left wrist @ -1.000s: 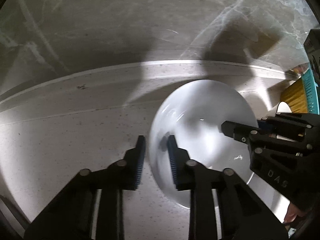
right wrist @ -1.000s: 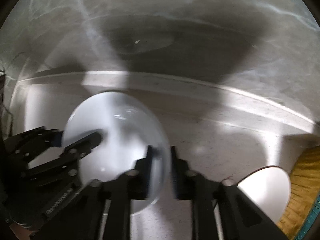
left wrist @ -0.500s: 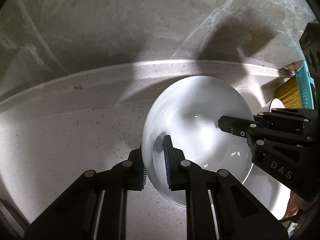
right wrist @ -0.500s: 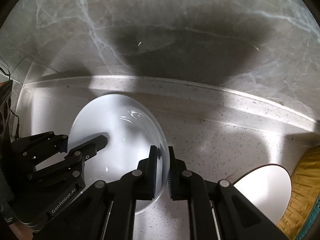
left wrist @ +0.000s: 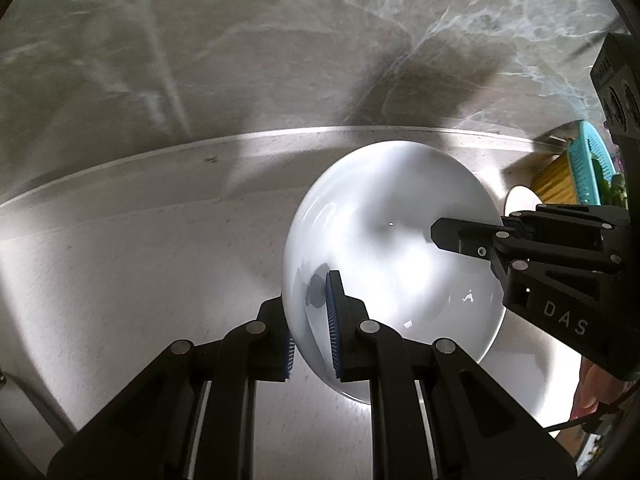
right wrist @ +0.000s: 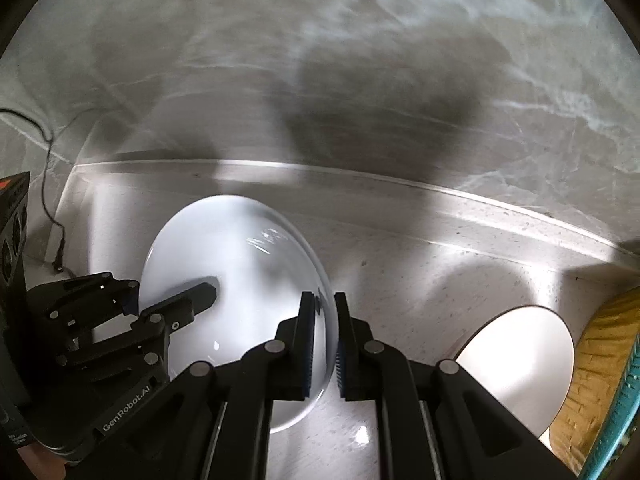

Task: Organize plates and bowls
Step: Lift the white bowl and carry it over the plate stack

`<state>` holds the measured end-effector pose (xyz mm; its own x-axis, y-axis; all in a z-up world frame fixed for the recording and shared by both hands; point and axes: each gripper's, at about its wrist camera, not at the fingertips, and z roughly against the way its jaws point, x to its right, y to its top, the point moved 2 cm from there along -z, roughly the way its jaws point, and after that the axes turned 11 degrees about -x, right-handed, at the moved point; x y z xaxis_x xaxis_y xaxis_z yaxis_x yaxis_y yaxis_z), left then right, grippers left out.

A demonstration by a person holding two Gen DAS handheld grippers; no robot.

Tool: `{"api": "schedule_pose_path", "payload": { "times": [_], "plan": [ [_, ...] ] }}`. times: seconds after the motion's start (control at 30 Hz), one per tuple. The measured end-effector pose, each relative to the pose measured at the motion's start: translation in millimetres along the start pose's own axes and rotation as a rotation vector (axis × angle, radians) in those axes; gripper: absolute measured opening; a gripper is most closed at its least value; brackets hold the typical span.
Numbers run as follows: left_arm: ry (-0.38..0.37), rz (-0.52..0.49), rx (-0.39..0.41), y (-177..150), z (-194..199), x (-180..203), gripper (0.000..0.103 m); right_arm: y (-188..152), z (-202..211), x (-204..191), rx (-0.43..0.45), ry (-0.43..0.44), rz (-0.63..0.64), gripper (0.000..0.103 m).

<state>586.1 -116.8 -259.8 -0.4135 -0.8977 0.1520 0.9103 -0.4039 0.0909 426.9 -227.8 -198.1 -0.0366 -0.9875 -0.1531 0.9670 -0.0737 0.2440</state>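
Between both grippers, glossy white bowl (left wrist: 396, 248).

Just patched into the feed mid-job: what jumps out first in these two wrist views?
A white bowl fills the middle of both views, pinched at opposite rims by the left gripper and the right gripper, both shut on it. To the right, a white plate lies beside a yellow cloth.

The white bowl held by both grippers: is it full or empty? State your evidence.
Empty. The white bowl shows only bare glossy inside, with highlights and shadows, in both wrist views.
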Motion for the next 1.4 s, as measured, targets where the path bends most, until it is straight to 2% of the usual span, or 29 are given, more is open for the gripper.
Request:
{"api": "schedule_pose_path", "payload": {
  "times": [0.37,0.57,0.7,0.87,1.03,1.2,1.4],
  "plan": [
    [0.019,0.09,0.062,-86,56,-25,0.012,-48,28,-68,0.03,0.058,0.133,0.011],
    [0.04,0.146,0.082,-153,81,-43,0.012,-82,25,-113,0.02,0.091,0.219,0.011],
    [0.047,0.185,0.076,-209,99,-67,0.012,-104,19,-142,-0.002,0.105,0.267,0.011],
    [0.038,0.22,0.057,-260,94,-73,0.012,-132,6,-162,-0.045,0.118,0.311,0.011],
    [0.022,0.237,0.017,-292,72,-71,0.012,-150,-15,-168,-0.09,0.116,0.315,0.011],
    [0.018,0.24,-0.015,-312,53,-70,0.012,-164,-35,-165,-0.129,0.112,0.302,0.011],
    [0.038,0.221,-0.042,-318,35,-67,0.012,-171,-52,-162,-0.16,0.1,0.292,0.011]
  ]
}}
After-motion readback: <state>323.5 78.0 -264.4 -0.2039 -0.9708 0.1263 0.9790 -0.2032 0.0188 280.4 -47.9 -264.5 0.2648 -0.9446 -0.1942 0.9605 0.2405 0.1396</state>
